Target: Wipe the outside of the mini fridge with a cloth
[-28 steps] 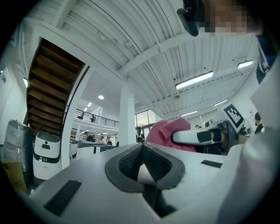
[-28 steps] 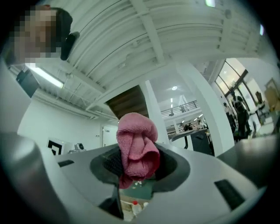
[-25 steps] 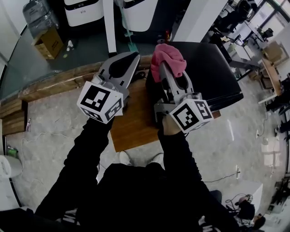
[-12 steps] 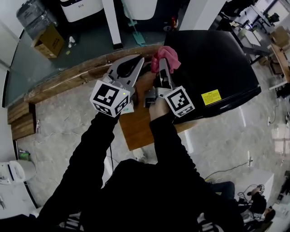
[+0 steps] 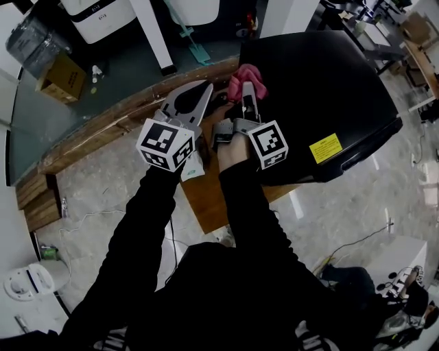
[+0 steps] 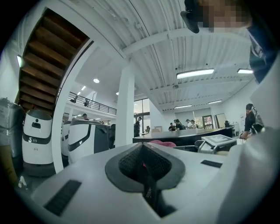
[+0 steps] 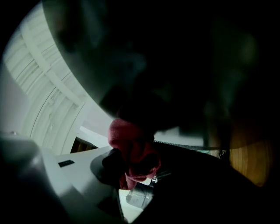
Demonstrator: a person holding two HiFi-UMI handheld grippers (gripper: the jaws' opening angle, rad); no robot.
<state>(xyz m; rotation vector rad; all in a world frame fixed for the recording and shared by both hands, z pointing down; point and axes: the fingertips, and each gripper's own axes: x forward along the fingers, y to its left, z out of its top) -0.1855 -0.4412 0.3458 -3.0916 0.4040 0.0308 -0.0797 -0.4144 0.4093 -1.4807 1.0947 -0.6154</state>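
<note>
The black mini fridge [image 5: 322, 89] fills the upper right of the head view, with a yellow sticker [image 5: 325, 148] on it. My right gripper [image 5: 246, 96] is shut on a pink cloth [image 5: 245, 75] and presses it against the fridge's left edge. In the right gripper view the cloth [image 7: 131, 151] bunches between the jaws of the right gripper [image 7: 133, 164], against the fridge's dark surface [image 7: 175, 65]. Just to the left, my left gripper [image 5: 203, 88] hangs shut and holds nothing. In the left gripper view the left gripper [image 6: 144, 164] has its pads [image 6: 151, 192] together.
The fridge stands on a wooden table [image 5: 219, 195]. A long wooden ledge [image 5: 103, 123] runs behind it. Farther back are a cardboard box [image 5: 60, 74], a white pillar [image 5: 152, 34] and white machines [image 5: 103, 17]. Cables lie on the stone floor [image 5: 103, 206].
My right gripper has carried the pink cloth from the fridge's near top corner farther along its left edge. The left gripper has stayed beside it, still shut.
</note>
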